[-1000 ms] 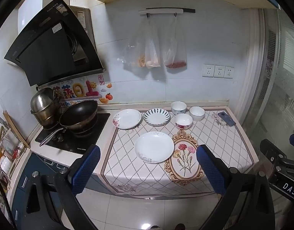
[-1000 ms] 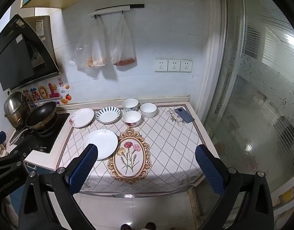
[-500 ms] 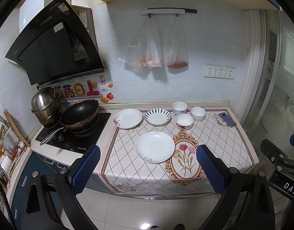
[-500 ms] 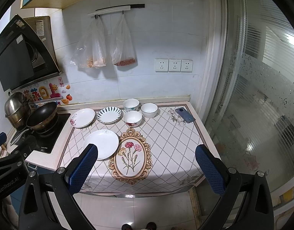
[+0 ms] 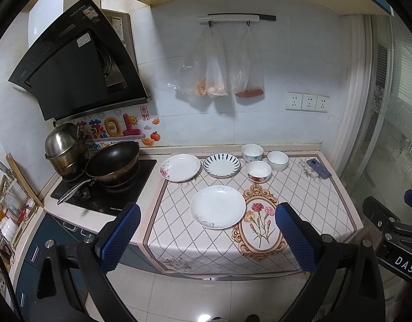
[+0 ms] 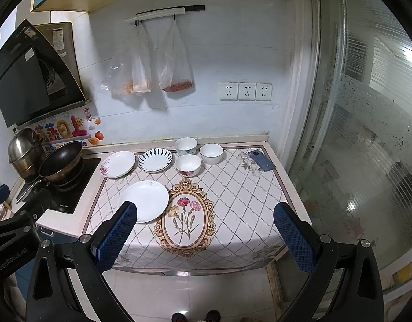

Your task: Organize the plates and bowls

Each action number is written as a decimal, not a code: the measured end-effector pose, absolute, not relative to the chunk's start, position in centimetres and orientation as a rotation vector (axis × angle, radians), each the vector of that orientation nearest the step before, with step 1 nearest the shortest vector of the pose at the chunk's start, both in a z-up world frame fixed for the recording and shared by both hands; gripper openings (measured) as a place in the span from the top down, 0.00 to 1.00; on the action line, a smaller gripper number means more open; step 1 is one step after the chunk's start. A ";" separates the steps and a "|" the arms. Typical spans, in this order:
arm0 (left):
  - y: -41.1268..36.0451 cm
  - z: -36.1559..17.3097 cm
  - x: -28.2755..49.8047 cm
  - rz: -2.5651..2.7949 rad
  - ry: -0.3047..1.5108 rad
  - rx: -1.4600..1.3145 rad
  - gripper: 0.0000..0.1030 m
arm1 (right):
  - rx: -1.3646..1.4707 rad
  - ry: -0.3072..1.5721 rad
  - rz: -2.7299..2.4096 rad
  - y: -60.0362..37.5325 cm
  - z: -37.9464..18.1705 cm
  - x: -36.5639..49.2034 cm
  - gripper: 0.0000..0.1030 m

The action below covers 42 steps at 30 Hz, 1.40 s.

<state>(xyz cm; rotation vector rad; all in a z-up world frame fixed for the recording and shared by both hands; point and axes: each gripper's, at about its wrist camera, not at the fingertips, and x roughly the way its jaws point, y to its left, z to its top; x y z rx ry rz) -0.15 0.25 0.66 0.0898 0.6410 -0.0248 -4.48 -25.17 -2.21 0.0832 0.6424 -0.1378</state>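
L gripper [image 5: 207, 237] hangs in front of the counter w/ jaws spread wide, nothing between the blue pads [image 5: 120, 237]. R gripper [image 6: 206, 237] same: jaws wide apart, nothing held, also short of the counter edge.

Nearest dish is the plain white plate [image 5: 218, 210], flat on the patterned cloth [image 5: 300, 187], its right rim just beside the oval flower print [image 5: 261, 226]. Behind it, near the wall, a row: rose-print plate [image 5: 180, 167] on the left, partly off the cloth edge, then the blue-striped plate [image 5: 221, 165] just beside it. Right of those, 3 bowls close together: dotted bowl [image 5: 251, 153] at the back, plain white bowl [image 5: 277, 160] to its right, red-flower bowl [image 5: 258, 171] in front.

Farther right on the cloth lies a blue phone [image 5: 318, 168]. Left of the cloth, a black wok [image 5: 112, 162] & steel pot [image 5: 65, 147] sit on the cooktop [image 5: 98, 196].
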 end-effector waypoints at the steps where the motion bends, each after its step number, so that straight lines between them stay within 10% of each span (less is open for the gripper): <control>1: 0.2 0.7 -0.1 -0.025 0.643 0.091 0.00 | 0.084 0.642 -0.137 -25.1 -2.2 -4.5 0.00; 42: 1.1 1.4 -0.8 -0.026 0.610 0.083 0.00 | 0.100 0.637 -0.136 -24.7 -1.5 -5.0 0.00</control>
